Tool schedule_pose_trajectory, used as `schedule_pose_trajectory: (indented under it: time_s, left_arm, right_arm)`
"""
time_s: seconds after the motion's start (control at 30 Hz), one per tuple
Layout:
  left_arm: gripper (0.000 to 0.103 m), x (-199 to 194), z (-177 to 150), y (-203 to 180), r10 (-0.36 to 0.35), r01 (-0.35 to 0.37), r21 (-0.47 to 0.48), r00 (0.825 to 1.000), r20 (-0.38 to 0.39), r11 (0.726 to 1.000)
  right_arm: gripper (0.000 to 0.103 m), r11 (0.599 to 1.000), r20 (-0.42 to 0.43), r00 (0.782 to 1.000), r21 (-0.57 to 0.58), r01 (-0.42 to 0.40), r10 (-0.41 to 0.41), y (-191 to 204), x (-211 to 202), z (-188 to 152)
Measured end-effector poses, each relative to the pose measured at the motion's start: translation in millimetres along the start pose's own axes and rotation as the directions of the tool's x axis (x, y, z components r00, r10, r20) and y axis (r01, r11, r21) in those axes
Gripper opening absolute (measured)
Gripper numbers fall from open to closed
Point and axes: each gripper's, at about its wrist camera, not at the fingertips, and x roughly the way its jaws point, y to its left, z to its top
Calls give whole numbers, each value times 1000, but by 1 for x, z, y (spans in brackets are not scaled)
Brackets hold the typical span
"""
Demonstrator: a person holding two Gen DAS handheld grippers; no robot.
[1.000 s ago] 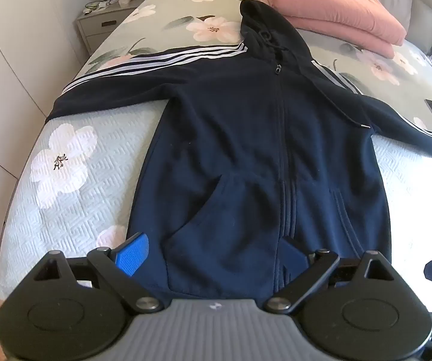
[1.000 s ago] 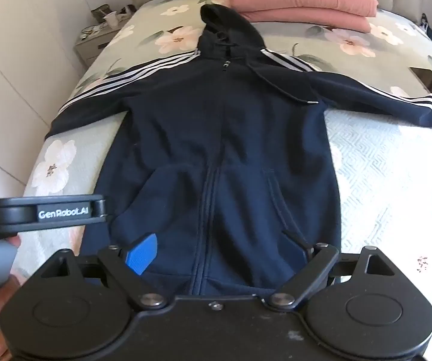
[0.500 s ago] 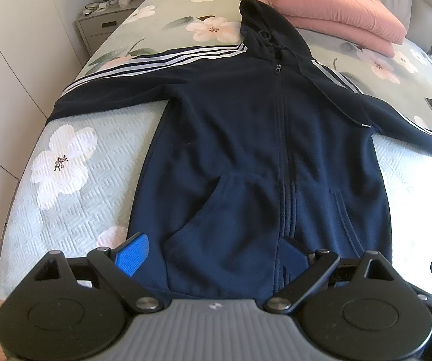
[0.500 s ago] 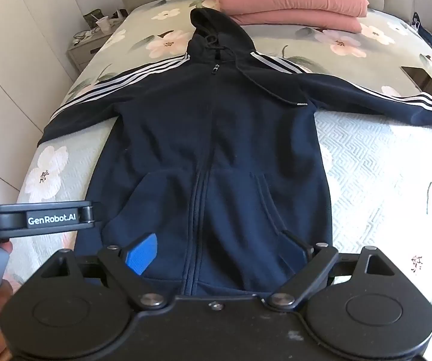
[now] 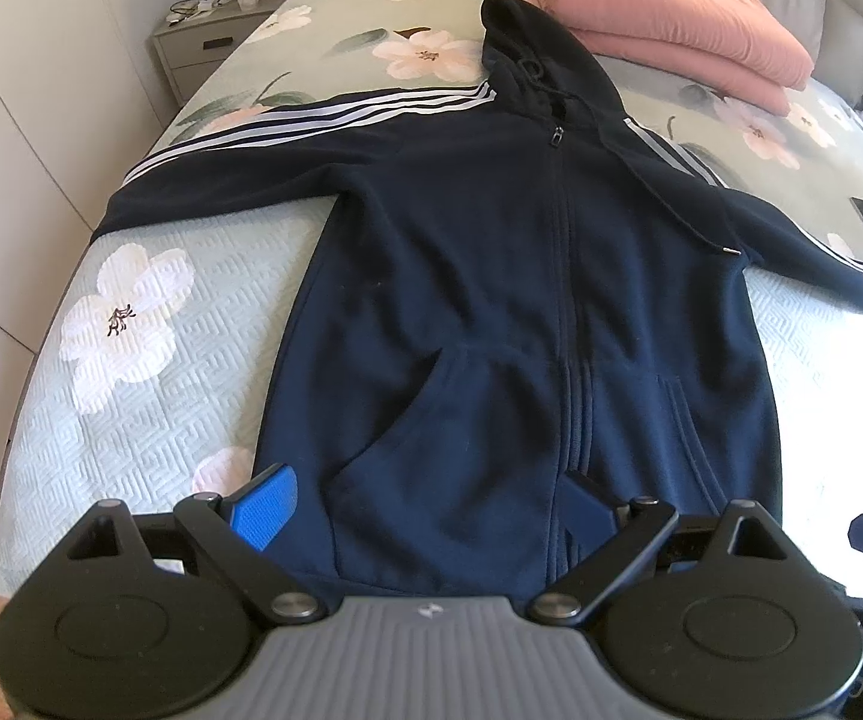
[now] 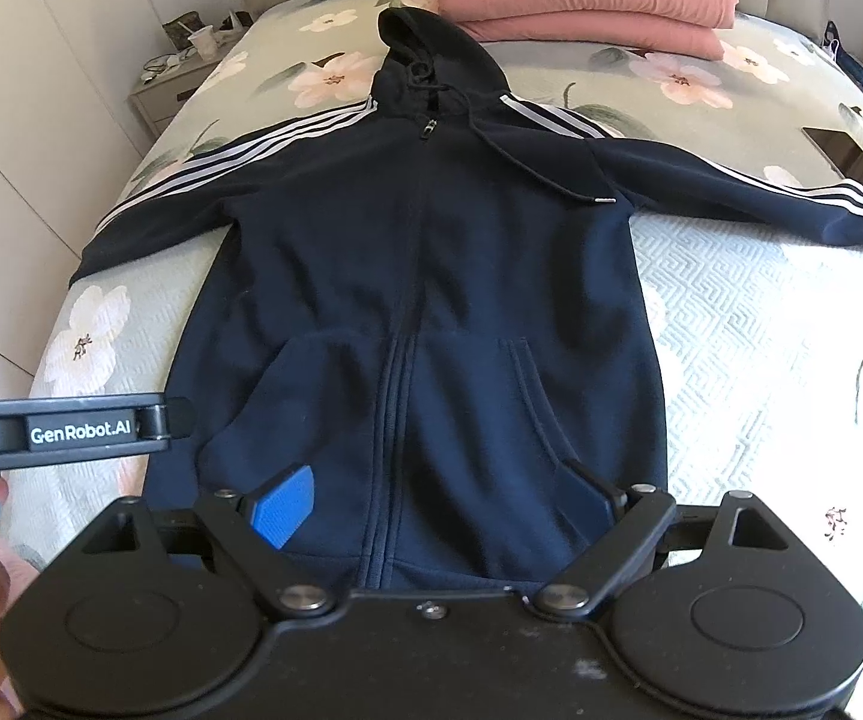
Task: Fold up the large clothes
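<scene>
A navy zip hoodie with white sleeve stripes lies flat, front up, on the bed, hood toward the headboard, both sleeves spread sideways. It also shows in the right wrist view. My left gripper is open and empty, hovering over the hem left of the zipper. My right gripper is open and empty, over the hem around the zipper. The left gripper's body shows at the left edge of the right wrist view.
The bed has a floral quilted cover. Folded pink bedding lies at the headboard behind the hood. A nightstand with a cup stands at the far left. White wardrobe doors run along the left. A dark flat object lies near the right sleeve.
The right gripper has drifted right and slightly back, so the hoodie sits more centred in its view. The left gripper has barely moved. The hoodie lies as before.
</scene>
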Motion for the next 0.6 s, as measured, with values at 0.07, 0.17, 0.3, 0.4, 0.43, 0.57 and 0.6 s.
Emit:
schedule_pose_trajectory:
  time_s: [0.07, 0.17, 0.3, 0.4, 0.43, 0.57, 0.6]
  left_arm:
    - [95, 0, 0, 0, -7, 7, -1, 1000, -6, 1000]
    - [95, 1, 0, 0, -15, 15, 1, 1000, -10, 1000]
    - [95, 1, -1, 0, -7, 7, 3, 1000, -8, 1000]
    - [95, 1, -1, 1, -6, 6, -1, 1000, -9, 1000]
    - [95, 1, -1, 0, -4, 4, 0, 1000, -8, 1000]
    - [95, 1, 0, -1, -7, 7, 2, 1000, -13, 1000]
    - [95, 1, 0, -1, -6, 6, 2, 1000, -13, 1000]
  right_arm:
    - [103, 1000, 0, 1000, -1, -1, 1, 0, 0, 0]
    - [103, 1000, -7, 1000, 2, -7, 7, -1, 2, -1]
    - [103, 1000, -9, 1000, 2, -8, 8, -3, 2, -1]
    - [103, 1000, -6, 1000, 7, -8, 8, -4, 2, 0]
    - [103, 1000, -5, 1000, 8, -8, 8, -4, 2, 0]
    - [103, 1000, -3, 1000, 11, -7, 7, -3, 2, -2]
    - [103, 1000, -3, 1000, 11, -7, 7, -4, 2, -2]
